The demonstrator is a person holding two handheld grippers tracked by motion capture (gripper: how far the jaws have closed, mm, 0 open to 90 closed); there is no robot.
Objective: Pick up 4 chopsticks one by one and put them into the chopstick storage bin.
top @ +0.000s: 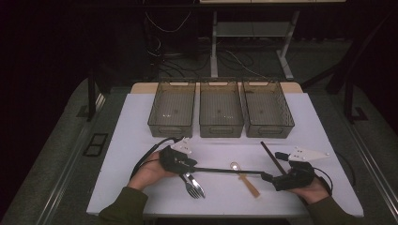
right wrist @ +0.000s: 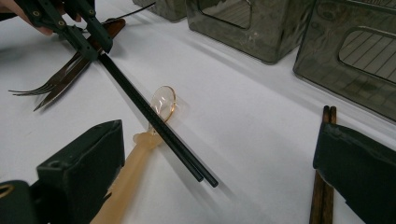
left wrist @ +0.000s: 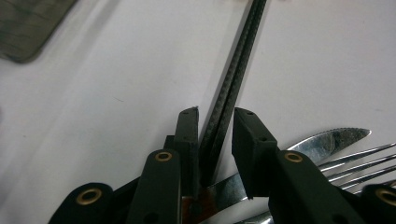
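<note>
My left gripper (top: 192,168) (left wrist: 215,114) is shut on one end of a pair of black chopsticks (top: 225,170) (left wrist: 233,79) (right wrist: 149,112). The sticks reach right, passing just over an amber plastic spoon (top: 244,179) (right wrist: 166,95) that lies on the white table. Their free end hangs near my right gripper (top: 274,166) (right wrist: 217,135), which stands open with nothing in it. A brown pair of chopsticks (top: 271,155) (right wrist: 328,114) lies beside its right jaw. A metal fork (top: 190,186) (left wrist: 364,163) and knife (top: 200,188) (left wrist: 336,137) rest under my left gripper.
Three translucent grey bins (top: 171,127) (top: 221,129) (top: 267,129) stand side by side at the back of the table, all with nothing in them. Bare white tabletop (top: 136,140) stretches between the bins and the hands. The table's front edge is close to both forearms.
</note>
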